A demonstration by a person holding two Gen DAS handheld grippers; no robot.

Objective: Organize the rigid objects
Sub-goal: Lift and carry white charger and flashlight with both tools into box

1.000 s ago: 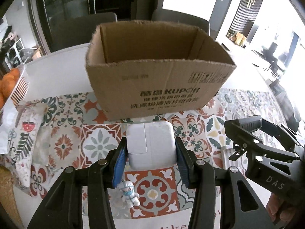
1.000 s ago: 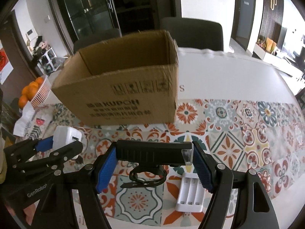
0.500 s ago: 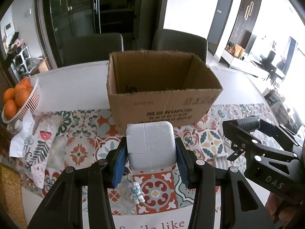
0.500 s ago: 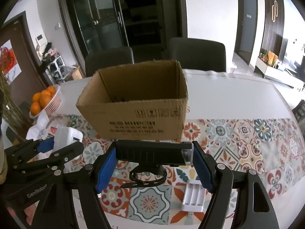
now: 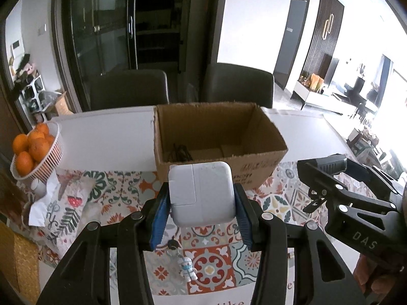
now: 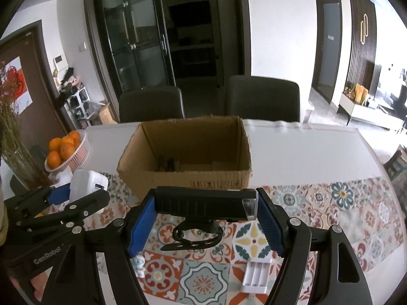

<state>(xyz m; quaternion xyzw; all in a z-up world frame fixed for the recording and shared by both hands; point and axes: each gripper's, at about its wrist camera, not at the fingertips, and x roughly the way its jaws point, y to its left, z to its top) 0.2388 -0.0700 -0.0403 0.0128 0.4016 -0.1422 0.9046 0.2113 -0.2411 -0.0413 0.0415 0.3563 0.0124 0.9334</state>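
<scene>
Two tools loaded: left (image 5: 201, 213) grips charger (image 5: 201, 193), right (image 6: 204, 221) bike light (image 6: 203, 203).

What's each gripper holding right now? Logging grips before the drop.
Left gripper: closed on the white power adapter.
Right gripper: closed on the black bike light.

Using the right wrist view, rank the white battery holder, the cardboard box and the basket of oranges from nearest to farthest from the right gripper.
From the right gripper, which is shut on a black bike light:
1. White battery holder: on the patterned cloth just below the right finger.
2. Cardboard box: straight ahead, beyond the fingertips.
3. Basket of oranges: far left, at the table's edge.
</scene>
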